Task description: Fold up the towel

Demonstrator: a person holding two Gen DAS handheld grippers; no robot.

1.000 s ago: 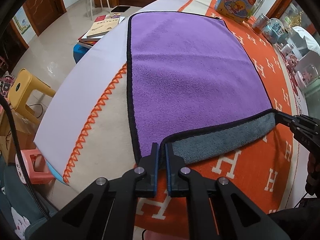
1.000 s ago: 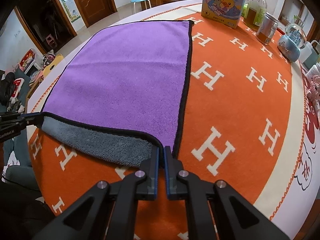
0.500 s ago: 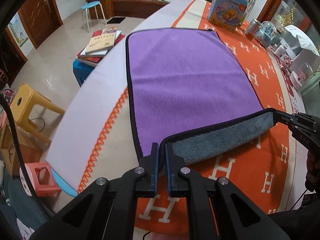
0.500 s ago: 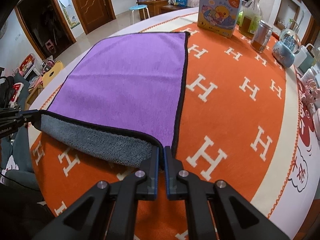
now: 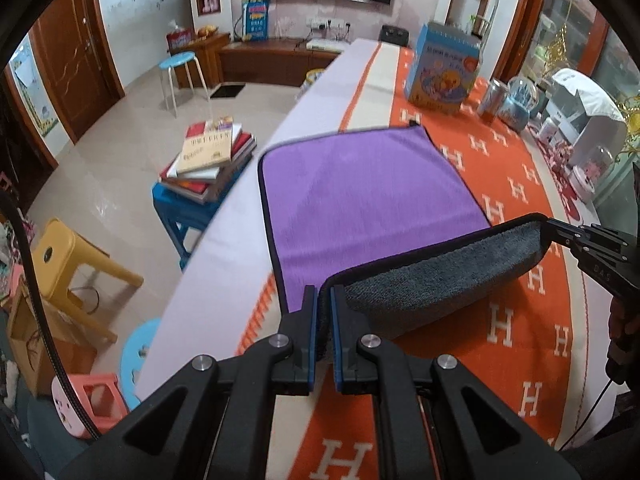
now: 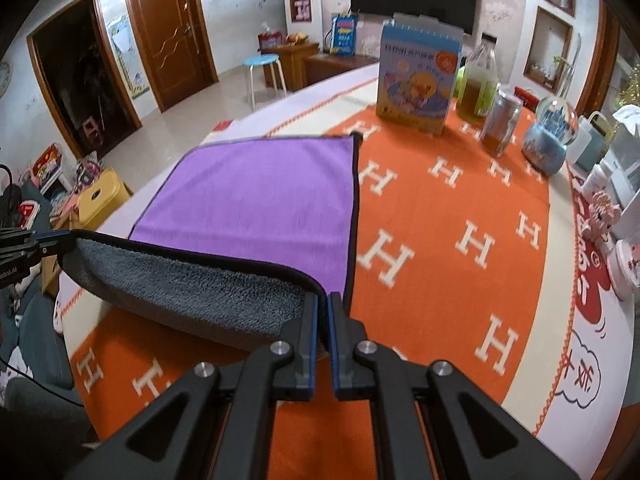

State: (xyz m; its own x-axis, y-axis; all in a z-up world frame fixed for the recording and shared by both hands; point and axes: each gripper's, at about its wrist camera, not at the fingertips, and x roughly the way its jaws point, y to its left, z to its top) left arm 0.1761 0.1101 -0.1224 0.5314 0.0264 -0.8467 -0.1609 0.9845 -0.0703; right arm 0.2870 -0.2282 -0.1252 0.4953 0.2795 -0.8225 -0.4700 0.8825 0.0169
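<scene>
— What does the towel (image 5: 372,196) look like from where you stand?

— Purple on its top face, grey and fluffy underneath, with a thin black hem all the way round. Most of it lies flat on the orange tablecloth (image 6: 460,240) with the white H pattern, and its far edge sits a little short of the blue picture box (image 6: 418,80). The side away from the box is lifted clear of the cloth, so the grey underside (image 6: 192,292) shows as a long sagging band.

— Who has hold of it?

— Both claws. The left gripper (image 5: 324,312) has its blue-lined fingers nearly closed, pinching one raised corner right at the black hem. The right gripper (image 6: 323,320) does the same at the other raised corner, fingers just a sliver apart with the cloth between them.

— And the hem between them?

— It runs from one claw to the other in a shallow curve, hanging above the flat purple part.

— Anything standing beside the box?

— A bottle of yellowish liquid (image 6: 478,84), a metal can (image 6: 502,124) and a blue snow globe (image 6: 550,140), all to one side of the box and well apart from the towel
</scene>
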